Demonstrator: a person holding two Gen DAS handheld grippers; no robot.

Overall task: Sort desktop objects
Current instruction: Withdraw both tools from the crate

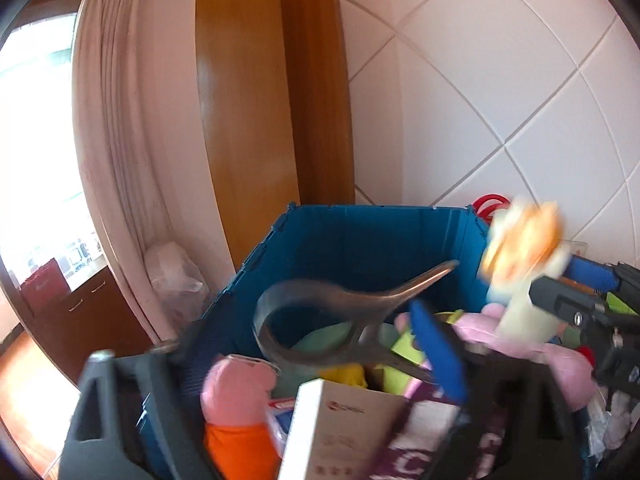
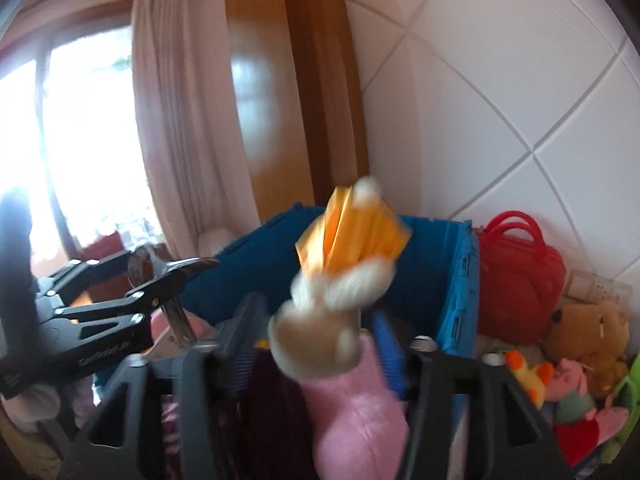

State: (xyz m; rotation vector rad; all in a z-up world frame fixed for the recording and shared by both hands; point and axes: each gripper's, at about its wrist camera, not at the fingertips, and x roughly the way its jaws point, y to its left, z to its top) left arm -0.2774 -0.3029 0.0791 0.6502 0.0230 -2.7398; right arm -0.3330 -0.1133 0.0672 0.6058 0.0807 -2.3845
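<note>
Scissors [image 1: 360, 320] hung blurred over our blue bin [image 1: 360, 236], between the wide-spread fingers of our left claw [image 1: 304, 360]; that claw was released, and neither pad pressed the metal. In the right wrist view our right claw [image 2: 316, 332] stood open too, with a cream and orange plush [image 2: 344, 280] loose in the gap, just above the bin's contents and touching neither finger. We could not tell whether the plush already rested on the pink toy [image 2: 356, 408] below it. Inside the bin lay a pig doll [image 1: 236, 388] in an orange dress and a white box [image 1: 340, 432]. Outside the bin, by the tiled wall [image 2: 520, 80], sat a red bag [image 2: 516, 276], a brown bear [image 2: 588, 332] and a small duck [image 2: 528, 376]. Both views were smeared by motion.
</note>
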